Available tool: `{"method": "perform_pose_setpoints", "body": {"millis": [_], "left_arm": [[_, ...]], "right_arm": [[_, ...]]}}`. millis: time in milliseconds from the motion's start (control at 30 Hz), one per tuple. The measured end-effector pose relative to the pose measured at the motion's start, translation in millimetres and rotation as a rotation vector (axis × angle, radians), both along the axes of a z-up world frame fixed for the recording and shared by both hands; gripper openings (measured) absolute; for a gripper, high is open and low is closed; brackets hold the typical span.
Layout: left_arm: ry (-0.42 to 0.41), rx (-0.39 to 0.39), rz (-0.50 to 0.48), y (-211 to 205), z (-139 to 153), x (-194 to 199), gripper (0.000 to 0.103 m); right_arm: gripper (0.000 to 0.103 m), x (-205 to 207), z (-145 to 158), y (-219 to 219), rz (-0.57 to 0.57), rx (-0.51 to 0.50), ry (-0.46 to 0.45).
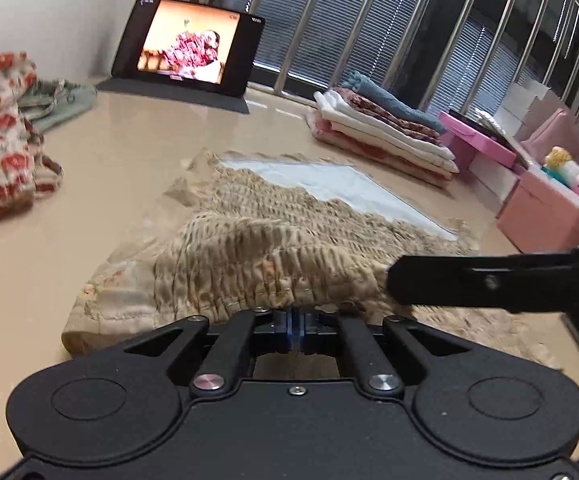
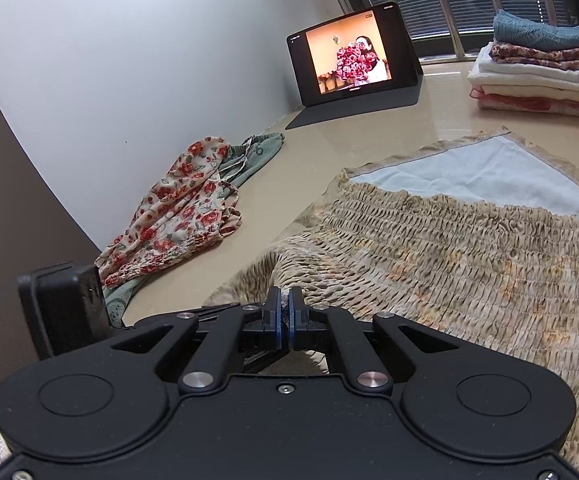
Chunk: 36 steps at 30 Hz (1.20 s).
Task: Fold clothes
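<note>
Tan smocked garment (image 1: 273, 248) spread flat mid-desk (image 1: 137, 152), long axis running from the near edge away toward the barred window (image 1: 369, 28), pale lining (image 1: 329, 184) showing at the far end, gathered ribs running crosswise. Near hem lifted into a ridge. Left tongs (image 1: 295, 330) nearly closed, blue pads at that near hem; cloth bunched right at the tips, though whether any is pinched cannot be told. Right tongs (image 2: 284, 312) clenched on a fold of the same garment, a bit of fabric visible between the pads. In the left view, the right tongs reaching in from the right side over the near corner. Folded stack (image 1: 385, 132) at the far right of the desk: pink at the bottom, cream, red floral, blue-grey on top. Unfolded floral piece (image 2: 177, 216) heaped over a green one (image 2: 257, 152) by the wall. Tablet (image 1: 187, 46) propped upright at the back, screen lit. Pink boxes (image 1: 545, 208) beyond the desk's right edge, small items on and around them too blurred to name.
</note>
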<state>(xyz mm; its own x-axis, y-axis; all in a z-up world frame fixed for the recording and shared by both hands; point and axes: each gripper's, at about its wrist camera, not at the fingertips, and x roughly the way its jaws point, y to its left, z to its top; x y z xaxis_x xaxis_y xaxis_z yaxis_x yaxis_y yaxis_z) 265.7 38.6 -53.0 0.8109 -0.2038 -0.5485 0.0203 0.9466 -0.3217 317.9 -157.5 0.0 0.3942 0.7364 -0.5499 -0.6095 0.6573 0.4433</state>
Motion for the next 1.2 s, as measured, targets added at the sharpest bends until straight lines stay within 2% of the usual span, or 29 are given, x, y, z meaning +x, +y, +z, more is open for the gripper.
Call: {"method": "perform_pose_setpoints", "body": {"millis": [33, 100, 167, 333, 433, 467, 500, 567, 600, 700, 867, 967, 1033, 1100, 1167, 1200], "left_arm": [[0.001, -0.005, -0.007, 2, 1, -4, 0.014], [-0.004, -0.009, -0.022, 7, 4, -16, 0.04], [-0.008, 0.0, -0.049, 10, 8, -27, 0.05], [0.006, 0.016, -0.103, 16, 14, -50, 0.05], [0.003, 0.075, -0.109, 11, 15, -53, 0.05], [0.002, 0.094, -0.111, 9, 14, -52, 0.046], [0.002, 0.104, -0.116, 7, 13, -52, 0.032], [0.013, 0.109, -0.132, 4, 10, -47, 0.014], [0.013, 0.114, -0.129, 3, 8, -46, 0.009], [0.002, 0.118, -0.11, 2, 5, -38, 0.003], [-0.018, 0.085, -0.053, 6, 1, -29, 0.003], [-0.011, 0.056, -0.052, 11, 2, -34, 0.005], [-0.004, 0.04, -0.06, 14, 3, -40, 0.012], [0.0, 0.028, -0.085, 19, 8, -50, 0.045], [0.005, 0.013, -0.102, 26, 13, -61, 0.058], [0.001, 0.004, -0.111, 30, 16, -66, 0.057]], "right_arm": [[0.003, 0, -1, 0, -0.001, 0.001, 0.003], [0.003, 1, -2, -1, -0.003, 0.002, 0.007], [0.003, 1, -4, -2, -0.005, 0.004, 0.012], [0.003, -1, -7, -2, -0.004, 0.004, 0.02], [0.003, -1, -8, -1, -0.003, 0.002, 0.023], [0.003, -1, -8, -1, -0.003, 0.002, 0.024], [0.003, -1, -9, -1, -0.003, 0.001, 0.025], [0.003, -1, -8, 0, -0.004, 0.0, 0.025], [0.003, -2, -8, 0, -0.004, -0.001, 0.024], [0.003, -2, -8, 0, -0.004, -0.005, 0.022], [0.003, -2, -9, 0, -0.002, -0.008, 0.026], [0.003, -3, -14, 1, 0.0, -0.021, 0.036], [0.003, -4, -20, 2, 0.007, -0.03, 0.053], [0.007, -4, -26, 3, 0.019, -0.042, 0.075], [0.008, -6, -31, 5, 0.028, -0.062, 0.086], [0.009, -8, -32, 5, 0.026, -0.067, 0.085]]}}
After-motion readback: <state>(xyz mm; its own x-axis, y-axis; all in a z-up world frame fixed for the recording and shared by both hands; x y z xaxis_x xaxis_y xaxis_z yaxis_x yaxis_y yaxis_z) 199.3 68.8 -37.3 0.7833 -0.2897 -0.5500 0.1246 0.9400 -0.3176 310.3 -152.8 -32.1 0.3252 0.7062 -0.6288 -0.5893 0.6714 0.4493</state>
